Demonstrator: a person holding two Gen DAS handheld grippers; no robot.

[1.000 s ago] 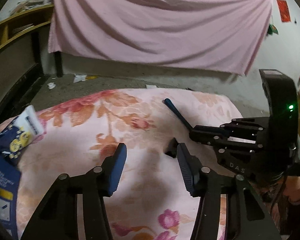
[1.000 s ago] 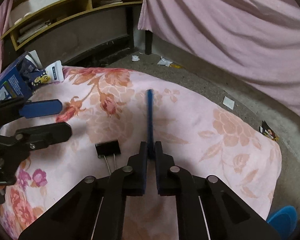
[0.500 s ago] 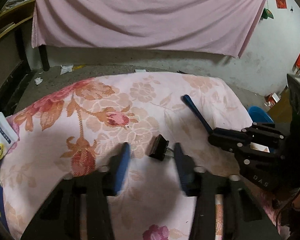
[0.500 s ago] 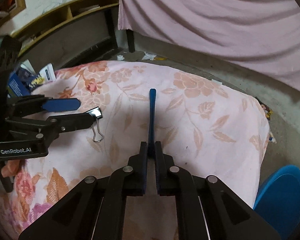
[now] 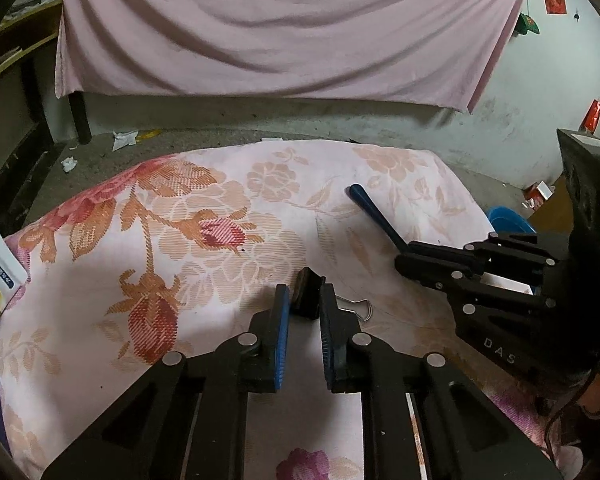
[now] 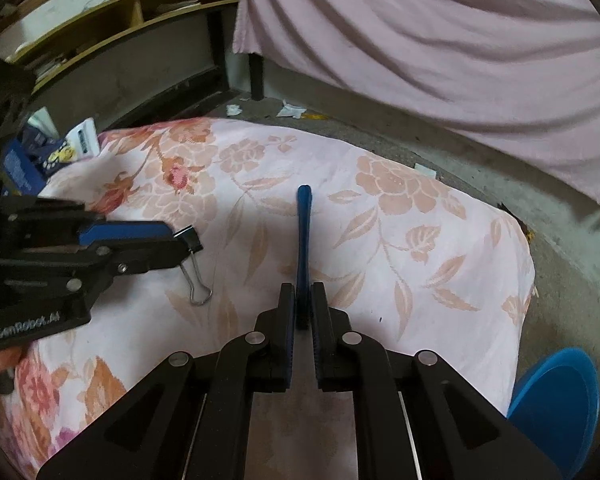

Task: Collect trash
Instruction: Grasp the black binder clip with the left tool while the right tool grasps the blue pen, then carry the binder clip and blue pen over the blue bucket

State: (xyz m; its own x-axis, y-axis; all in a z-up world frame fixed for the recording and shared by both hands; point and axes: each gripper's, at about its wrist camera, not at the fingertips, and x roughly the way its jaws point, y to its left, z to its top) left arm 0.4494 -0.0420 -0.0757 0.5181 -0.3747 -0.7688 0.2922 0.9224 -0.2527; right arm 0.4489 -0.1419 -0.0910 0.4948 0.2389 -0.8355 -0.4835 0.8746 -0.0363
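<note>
1. We take this for a lived-in room of a home: a floral cloth (image 5: 228, 216) covers the work surface.
2. A pink sheet (image 5: 284, 28) hangs across the wall (draped like a makeshift curtain).
3. Wooden shelves (image 6: 140, 20) hold papers, and paper scraps (image 6: 292, 110) litter the bare concrete floor (image 6: 560, 240).

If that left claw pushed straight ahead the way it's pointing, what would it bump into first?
Probably the flowered cloth just past the black binder clip that the left claw has been closing on; nothing else seems to lie ahead, though depth is unclear.
</note>
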